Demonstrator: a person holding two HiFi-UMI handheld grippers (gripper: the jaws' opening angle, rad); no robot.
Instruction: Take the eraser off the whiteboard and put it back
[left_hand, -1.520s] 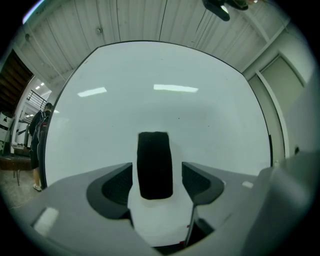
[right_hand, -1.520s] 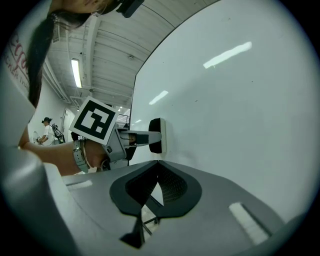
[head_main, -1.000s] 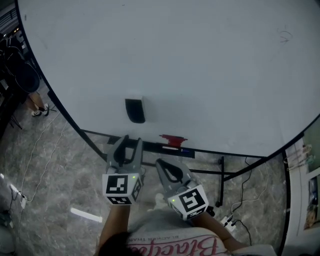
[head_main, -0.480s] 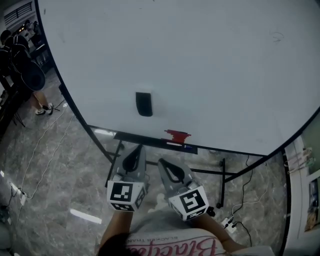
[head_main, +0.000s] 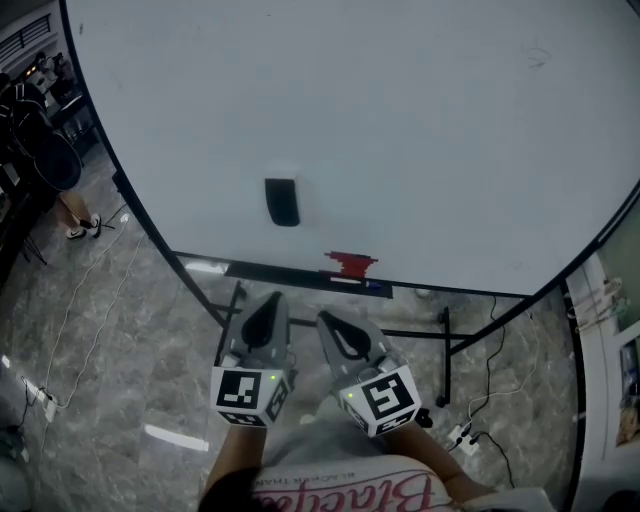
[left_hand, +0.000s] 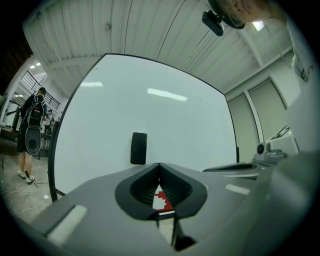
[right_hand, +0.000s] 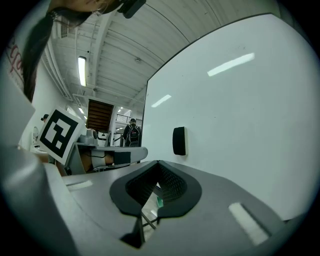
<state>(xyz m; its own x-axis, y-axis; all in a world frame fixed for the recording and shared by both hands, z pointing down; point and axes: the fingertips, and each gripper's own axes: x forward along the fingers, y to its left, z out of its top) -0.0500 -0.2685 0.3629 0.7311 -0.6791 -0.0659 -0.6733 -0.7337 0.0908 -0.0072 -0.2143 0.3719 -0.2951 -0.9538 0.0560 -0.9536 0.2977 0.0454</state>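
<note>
**Both claws shut and empty, eraser on the board ahead**

Far to the left of the left claw (head_main: 267, 302), a bystander (head_main: 55, 160) stands on the grey marbled floor (head_main: 110, 330) beside the whiteboard's (head_main: 420, 130) edge. The left claw is held level and points at the board. Its two jaws are pressed together tip to tip with nothing between them, and its marker cube (head_main: 248, 395) sits at the near end.

The dark eraser (head_main: 281, 201) sticks upright on the white surface, ahead of and above the left claw's tips and well apart from them. In the left gripper view the eraser (left_hand: 138, 148) shows just left of the line where the jaws meet.

Just to the right, the right claw (head_main: 328, 322) lies beside the left one, also level. Its jaws are likewise closed on each other and carry nothing. In the right gripper view the eraser (right_hand: 179, 141) appears above the meeting tips and a little to their right, and the left claw's marker cube (right_hand: 60, 132) fills the left of that view.

Beyond the right claw's tips, a small red item (head_main: 350, 263) rests on the ledge (head_main: 300, 277) along the board's lower edge, below and to the right of the eraser. Further right of the right claw, a white power strip (head_main: 462, 437) and its cables lie on the floor near the board's stand.
</note>
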